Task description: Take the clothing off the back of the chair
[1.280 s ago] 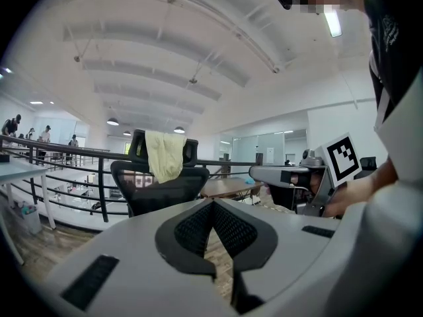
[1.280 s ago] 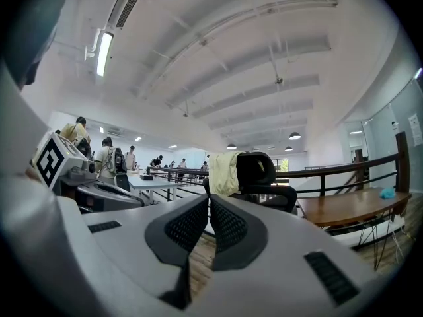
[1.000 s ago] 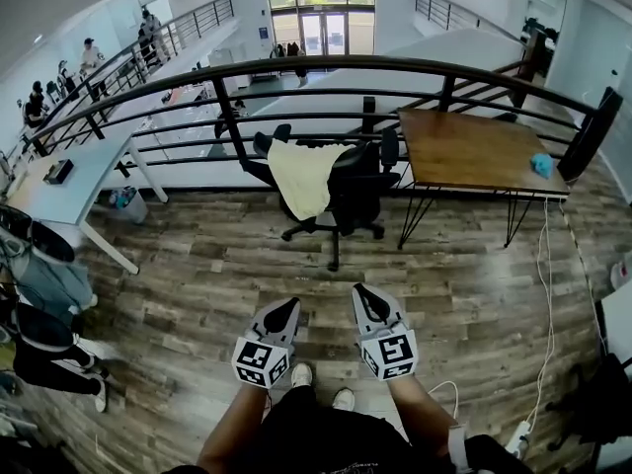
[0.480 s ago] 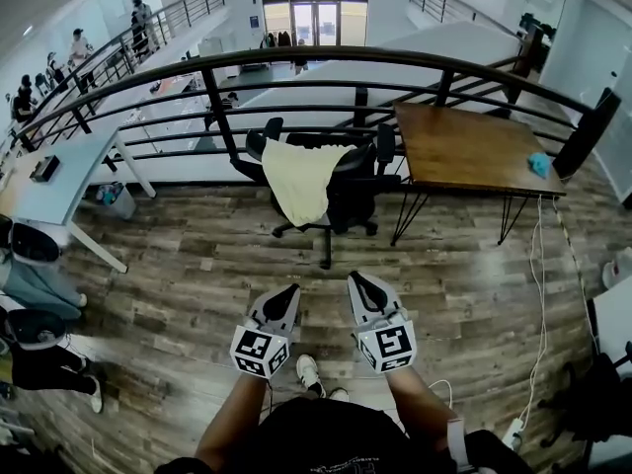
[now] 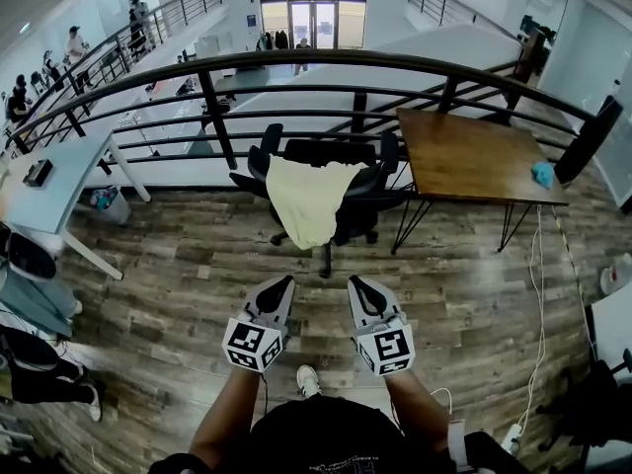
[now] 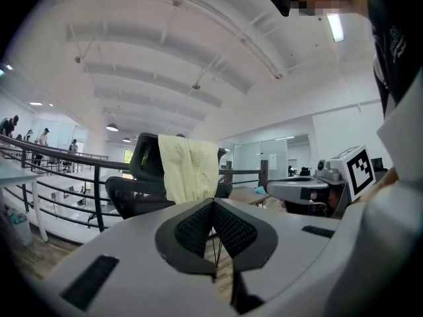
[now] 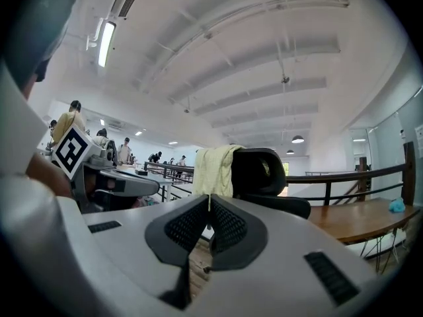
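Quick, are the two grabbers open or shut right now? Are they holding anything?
Left gripper: shut, holding nothing.
Right gripper: shut, holding nothing.

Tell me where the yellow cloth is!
In the head view, the yellow cloth hangs over the back of the black office chair at centre. It is just left of the wooden table, in front of the railing.
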### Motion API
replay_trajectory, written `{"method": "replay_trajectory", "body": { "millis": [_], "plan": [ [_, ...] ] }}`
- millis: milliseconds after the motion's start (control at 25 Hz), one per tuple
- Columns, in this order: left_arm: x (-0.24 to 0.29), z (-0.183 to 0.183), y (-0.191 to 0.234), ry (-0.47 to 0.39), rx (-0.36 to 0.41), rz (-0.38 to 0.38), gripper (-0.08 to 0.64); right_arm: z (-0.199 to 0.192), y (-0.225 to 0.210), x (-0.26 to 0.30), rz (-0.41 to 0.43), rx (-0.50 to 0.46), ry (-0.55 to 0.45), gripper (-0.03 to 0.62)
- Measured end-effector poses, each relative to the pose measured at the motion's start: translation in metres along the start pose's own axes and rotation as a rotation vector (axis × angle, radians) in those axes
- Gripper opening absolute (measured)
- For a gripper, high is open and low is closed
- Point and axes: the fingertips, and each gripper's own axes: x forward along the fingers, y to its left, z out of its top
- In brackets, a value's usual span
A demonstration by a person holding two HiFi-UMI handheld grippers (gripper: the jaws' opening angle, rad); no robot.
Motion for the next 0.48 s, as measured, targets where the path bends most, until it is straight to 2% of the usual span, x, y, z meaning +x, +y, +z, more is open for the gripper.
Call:
{"method": "replay_trajectory", "body": {
  "millis": [160, 360, 480],
  "plan": [
    [0.017, 0.005, 0.016, -0.002, -0.028, -0.026, 0.011, 0.001, -0.004, 0.022, -0.011, 0.001, 0.012, 0.021],
    [0.034, 0.004, 0.032, -0.002, -0.035, -0.05, 0.011, 0.011, -0.011, 0.038, -0.067, -0.079, -0.022, 0.021],
    [0.038, 0.004, 0.036, 0.001, -0.033, -0.074, 0.011, 0.015, -0.013, 0.041, -0.08, -0.096, -0.021, 0.021]
  ]
}}
